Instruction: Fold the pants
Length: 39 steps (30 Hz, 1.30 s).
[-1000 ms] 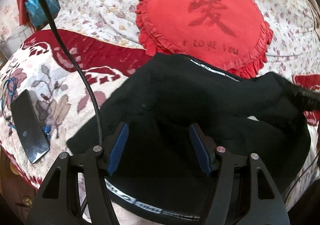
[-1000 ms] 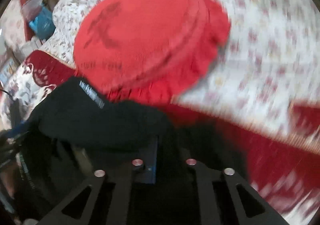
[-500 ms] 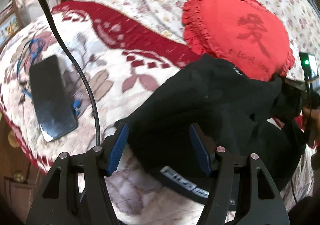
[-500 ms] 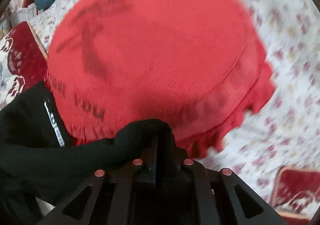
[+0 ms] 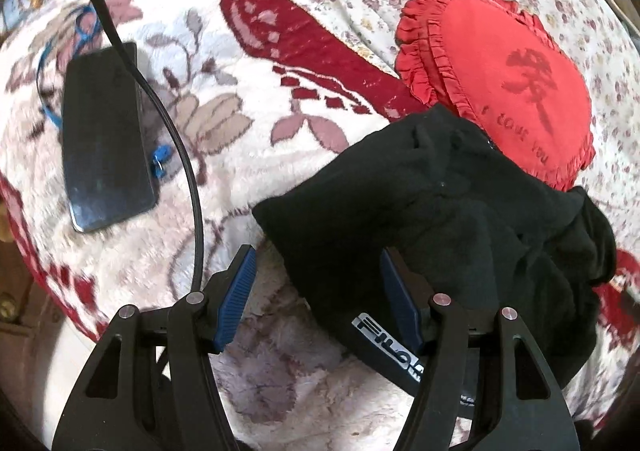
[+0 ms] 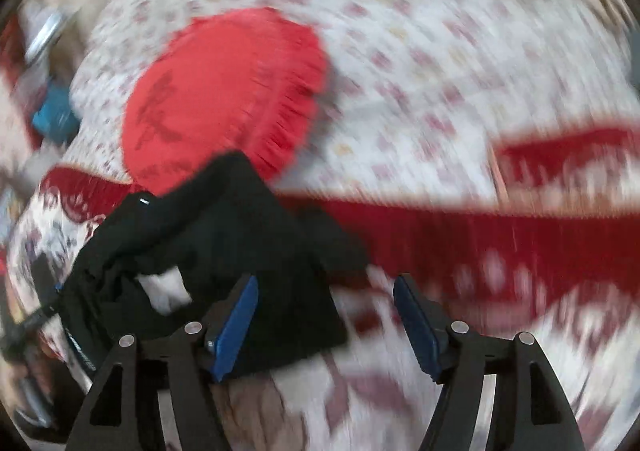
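Observation:
The black pants [image 5: 440,219] lie bunched on the floral blanket, their far edge resting on the red heart cushion [image 5: 508,91]. A waistband with white lettering [image 5: 388,351] shows at the near edge. My left gripper [image 5: 318,299] is open and empty, its right finger over the pants' near left corner. In the blurred right wrist view the pants [image 6: 224,243] lie to the left. My right gripper [image 6: 324,325] is open and empty, its left finger over the pants' right edge.
A black phone [image 5: 104,135] with a blue cord lies on the blanket [image 5: 240,131] at left. A black cable [image 5: 176,139] crosses in front of it. The red cushion [image 6: 216,91] sits on a flowered sheet [image 6: 440,51] behind. The bed edge is at lower left.
My right gripper has opened and let go of the pants, then pulled back to the right. My left gripper has swung left, so the pants now sit right of centre.

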Motion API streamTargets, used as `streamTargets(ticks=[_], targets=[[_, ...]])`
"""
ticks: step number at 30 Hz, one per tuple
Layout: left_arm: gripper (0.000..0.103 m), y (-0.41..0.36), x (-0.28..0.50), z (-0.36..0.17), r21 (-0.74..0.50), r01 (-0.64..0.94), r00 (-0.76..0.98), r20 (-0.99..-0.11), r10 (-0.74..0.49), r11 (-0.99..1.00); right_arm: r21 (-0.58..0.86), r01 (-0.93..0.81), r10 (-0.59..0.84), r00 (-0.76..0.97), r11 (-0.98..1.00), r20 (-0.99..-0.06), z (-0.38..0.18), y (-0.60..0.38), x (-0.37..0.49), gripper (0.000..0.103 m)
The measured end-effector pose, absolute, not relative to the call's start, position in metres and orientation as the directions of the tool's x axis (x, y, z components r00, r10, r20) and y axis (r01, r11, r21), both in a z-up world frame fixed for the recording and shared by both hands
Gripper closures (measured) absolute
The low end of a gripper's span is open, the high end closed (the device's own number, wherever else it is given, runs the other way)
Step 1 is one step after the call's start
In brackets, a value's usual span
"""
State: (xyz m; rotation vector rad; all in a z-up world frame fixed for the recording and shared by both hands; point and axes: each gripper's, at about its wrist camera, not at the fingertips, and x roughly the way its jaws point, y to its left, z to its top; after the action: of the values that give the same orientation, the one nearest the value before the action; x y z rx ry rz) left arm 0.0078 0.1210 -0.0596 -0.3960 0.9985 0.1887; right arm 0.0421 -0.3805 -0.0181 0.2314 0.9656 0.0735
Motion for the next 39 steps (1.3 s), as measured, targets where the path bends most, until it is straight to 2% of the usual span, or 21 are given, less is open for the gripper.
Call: streamTargets(ticks=[4,6,8,11,13,15,16,19,21,26,31,33,34,36,37,39], targets=[[0.040,0.116,0.015,-0.063,-0.266,-0.326,0.533,-0.844,-0.056,0.907,0.428,0.154,0.293,0.525,0.891,-0.799,-0.055,-0.396,0.026,0.035],[0.039,0.114,0.020,-0.064,-0.274,-0.329,0.531,-0.845,-0.063,0.904,0.525,0.165,0.379,0.520,0.835,-0.766,-0.070,-0.392,0.023,0.034],[0.039,0.115,0.021,-0.064,-0.283,-0.337,0.526,-0.848,-0.070,0.898,0.533,0.175,0.369,0.546,0.828,-0.752,-0.069,-0.384,0.019,0.034],[0.039,0.118,0.023,-0.063,-0.301,-0.343,0.524,-0.848,-0.084,0.890,0.639,0.169,0.459,0.563,0.750,-0.687,-0.071,-0.375,0.020,0.035],[0.039,0.119,0.022,-0.061,-0.302,-0.339,0.527,-0.845,-0.086,0.891,0.664,0.164,0.491,0.550,0.729,-0.676,-0.073,-0.367,0.021,0.035],[0.039,0.119,0.022,-0.063,-0.300,-0.341,0.525,-0.847,-0.084,0.891,0.643,0.182,0.481,0.522,0.744,-0.704,-0.081,-0.359,0.028,0.043],[0.039,0.119,0.022,-0.065,-0.297,-0.343,0.518,-0.851,-0.084,0.891,0.643,0.180,0.484,0.518,0.744,-0.705,-0.086,-0.357,0.032,0.054],[0.039,0.118,0.022,-0.065,-0.292,-0.341,0.511,-0.855,-0.085,0.894,0.666,0.160,0.484,0.567,0.729,-0.666,-0.085,-0.358,0.038,0.097],[0.039,0.117,0.021,-0.062,-0.289,-0.330,0.512,-0.855,-0.087,0.899,0.626,0.115,0.445,0.605,0.771,-0.660,-0.067,-0.359,0.029,0.097],[0.039,0.117,0.016,-0.061,-0.291,-0.321,0.514,-0.853,-0.093,0.901,0.471,0.045,0.350,0.608,0.881,-0.713,-0.030,-0.366,-0.024,0.098],[0.039,0.112,0.010,-0.057,-0.308,-0.309,0.527,-0.843,-0.107,0.900,0.389,0.056,0.322,0.460,0.920,-0.827,-0.066,-0.363,-0.058,0.098],[0.039,0.112,0.010,-0.056,-0.318,-0.309,0.526,-0.843,-0.118,0.896,0.409,0.080,0.338,0.433,0.909,-0.836,-0.083,-0.363,-0.059,0.098],[0.039,0.113,0.009,-0.055,-0.329,-0.307,0.529,-0.839,-0.127,0.893,0.445,0.112,0.356,0.444,0.889,-0.822,-0.087,-0.368,-0.058,0.097],[0.039,0.115,0.008,-0.054,-0.351,-0.310,0.539,-0.831,-0.141,0.884,0.508,0.167,0.381,0.479,0.845,-0.791,-0.089,-0.381,-0.058,0.088],[0.038,0.117,0.010,-0.054,-0.366,-0.315,0.542,-0.827,-0.150,0.876,0.514,0.175,0.381,0.486,0.840,-0.787,-0.088,-0.385,-0.059,0.080],[0.037,0.120,0.014,-0.056,-0.389,-0.331,0.546,-0.822,-0.162,0.860,0.509,0.171,0.376,0.488,0.844,-0.788,-0.085,-0.391,-0.059,0.078]])
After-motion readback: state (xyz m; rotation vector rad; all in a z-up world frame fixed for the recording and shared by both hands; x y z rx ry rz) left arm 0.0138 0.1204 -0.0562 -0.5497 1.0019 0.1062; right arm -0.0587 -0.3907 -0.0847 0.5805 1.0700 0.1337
